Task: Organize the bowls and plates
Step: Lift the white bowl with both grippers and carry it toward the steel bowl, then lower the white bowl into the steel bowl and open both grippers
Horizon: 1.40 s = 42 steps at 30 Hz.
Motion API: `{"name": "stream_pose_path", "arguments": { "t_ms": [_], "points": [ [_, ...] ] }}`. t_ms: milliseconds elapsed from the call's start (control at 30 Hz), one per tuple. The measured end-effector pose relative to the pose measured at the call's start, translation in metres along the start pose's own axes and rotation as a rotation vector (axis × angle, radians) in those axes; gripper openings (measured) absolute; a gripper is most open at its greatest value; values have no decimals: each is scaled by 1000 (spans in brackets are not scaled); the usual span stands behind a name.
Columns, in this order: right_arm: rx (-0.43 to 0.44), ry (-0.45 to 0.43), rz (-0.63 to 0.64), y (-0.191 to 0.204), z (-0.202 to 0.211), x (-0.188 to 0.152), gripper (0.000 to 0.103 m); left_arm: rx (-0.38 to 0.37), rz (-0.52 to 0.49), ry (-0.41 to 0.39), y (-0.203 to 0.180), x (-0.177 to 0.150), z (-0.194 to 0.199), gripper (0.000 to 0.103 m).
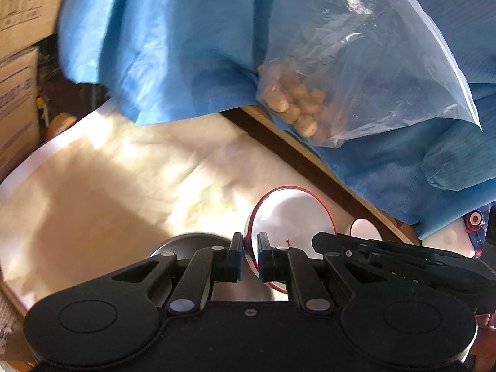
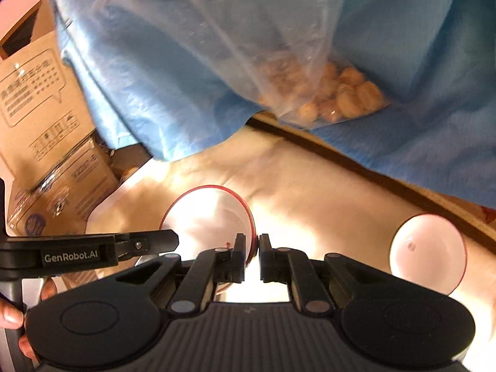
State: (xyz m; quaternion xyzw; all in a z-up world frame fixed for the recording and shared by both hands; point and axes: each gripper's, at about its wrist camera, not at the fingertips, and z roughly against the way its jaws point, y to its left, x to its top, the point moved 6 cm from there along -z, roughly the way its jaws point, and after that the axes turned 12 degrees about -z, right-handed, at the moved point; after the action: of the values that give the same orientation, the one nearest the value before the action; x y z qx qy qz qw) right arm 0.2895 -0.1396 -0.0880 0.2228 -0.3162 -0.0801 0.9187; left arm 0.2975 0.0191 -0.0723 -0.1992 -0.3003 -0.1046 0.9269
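While both hand-held grippers meet over the cream cloth (image 1: 102, 186) on the bench, I count two red-rimmed white bowls. One bowl (image 1: 291, 217) is tipped up on edge between them, its open face turned toward the person in the blue gown (image 1: 173, 40); the second bowl (image 2: 429, 252) sits apart on the cloth, further along to the right.

Left hand-held gripper (image 1: 250, 255): fingers nearly pressed together, pinching the rim of the tipped bowl, a red edge showing in the slim gap. Right hand-held gripper (image 2: 251, 255): same story, its fingers nipped onto the opposite rim of that same bowl (image 2: 207, 217). So one bowl, two grips, held off the cloth at a slant.

Across the bench, one clear plastic bag (image 1: 350, 71) hangs in front of the gown, a clump of tan round pieces (image 1: 294, 102) gathered in its lowest corner.

From the left wrist view, something dark and rounded (image 1: 189, 243) sits just below the left fingers; I can't tell what it is. The second bowl is only a sliver there. The right wrist view shows it whole, plus printed cardboard boxes (image 2: 46, 130) at the left and bare fingertips (image 2: 12, 314) wrapped round the other gripper's handle.
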Motion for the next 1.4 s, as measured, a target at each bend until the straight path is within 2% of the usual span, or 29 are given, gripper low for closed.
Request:
{"name": "stream_pose_path", "arguments": {
  "t_ms": [300,633,967,1400],
  "points": [
    [15,52,26,24,-8,-25,9,23,45,29,26,-23,18,9],
    [12,130,63,42,-28,-41,9,55,82,103,48,-47,19,9],
    [-10,183,77,44,-39,-47,9,86,88,162,49,-54,10,9],
    [-28,206,79,43,-48,-50,10,97,105,173,53,-55,3,9]
  ]
}}
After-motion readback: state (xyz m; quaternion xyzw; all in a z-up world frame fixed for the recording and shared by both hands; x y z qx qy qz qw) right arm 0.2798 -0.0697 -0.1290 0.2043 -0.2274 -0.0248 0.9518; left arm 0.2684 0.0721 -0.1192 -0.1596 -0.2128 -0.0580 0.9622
